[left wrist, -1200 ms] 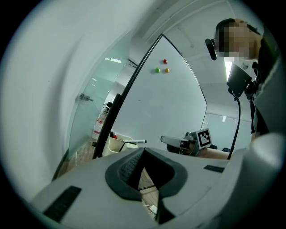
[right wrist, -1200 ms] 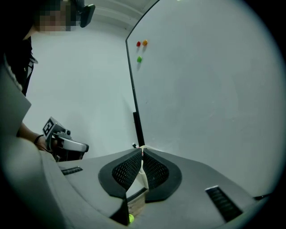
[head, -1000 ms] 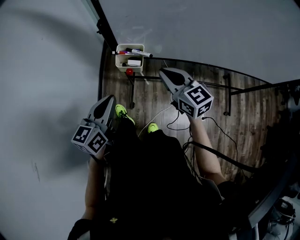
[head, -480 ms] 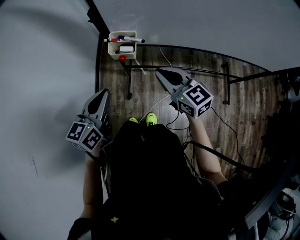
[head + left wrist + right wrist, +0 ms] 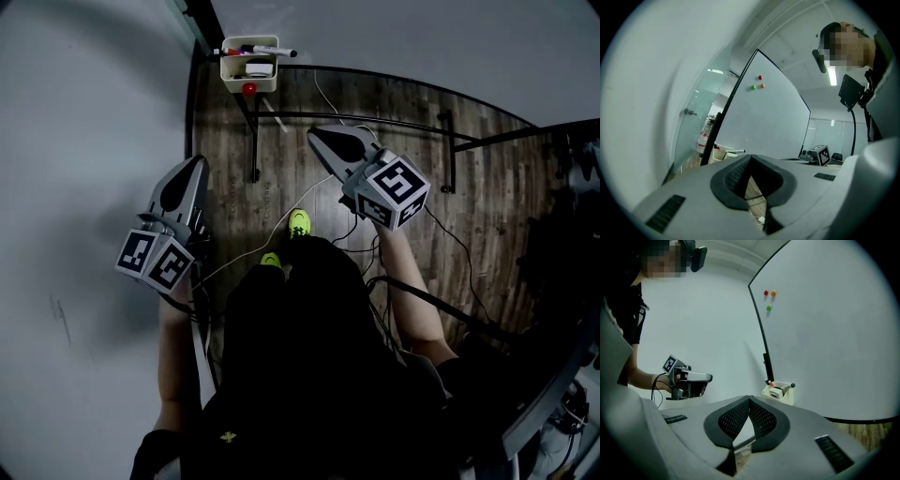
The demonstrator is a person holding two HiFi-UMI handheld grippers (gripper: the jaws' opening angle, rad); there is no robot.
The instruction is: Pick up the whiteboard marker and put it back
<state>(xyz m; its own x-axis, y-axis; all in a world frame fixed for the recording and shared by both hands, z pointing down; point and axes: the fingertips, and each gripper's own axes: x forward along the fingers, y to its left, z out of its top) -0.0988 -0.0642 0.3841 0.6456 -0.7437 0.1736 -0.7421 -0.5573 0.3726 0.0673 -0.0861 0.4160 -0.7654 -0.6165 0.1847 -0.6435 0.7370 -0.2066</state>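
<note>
1. You hold both arms out in front of you at about the same height. The left gripper (image 5: 190, 169) and the right gripper (image 5: 323, 139) both point roughly level, tipped slightly down, towards the whiteboard (image 5: 422, 37).
2. The left gripper's jaws are closed. In its own view the pad tips meet, and only the wooden floor (image 5: 300, 178) shows through the gap beneath them.
3. The right gripper's jaws are closed too, with the mesh pads touching at the tips and nothing between them.
4. The whiteboard marker (image 5: 267, 51) lies across the top of the small cream holder (image 5: 248, 70), which is fixed at the board's lower edge. It is well apart from both grippers.
5. Only the head view shows your yellow-green shoes (image 5: 298, 222), the cables trailing over the floor and both forearms.
6. Only the gripper views show the red, orange and green magnets (image 5: 768, 294) high on the board. The right gripper view also catches your left gripper from the side, off to the left of the holder. The left gripper view shows the marker cube of your right gripper at its right edge.
7. Compared with a second ago, the holder sits higher in the head view and farther from the right gripper's tip. The left gripper has shifted towards the left edge, and your shoes have changed places. The marker still rests on the holder, and the right jaws have stayed together.
</note>
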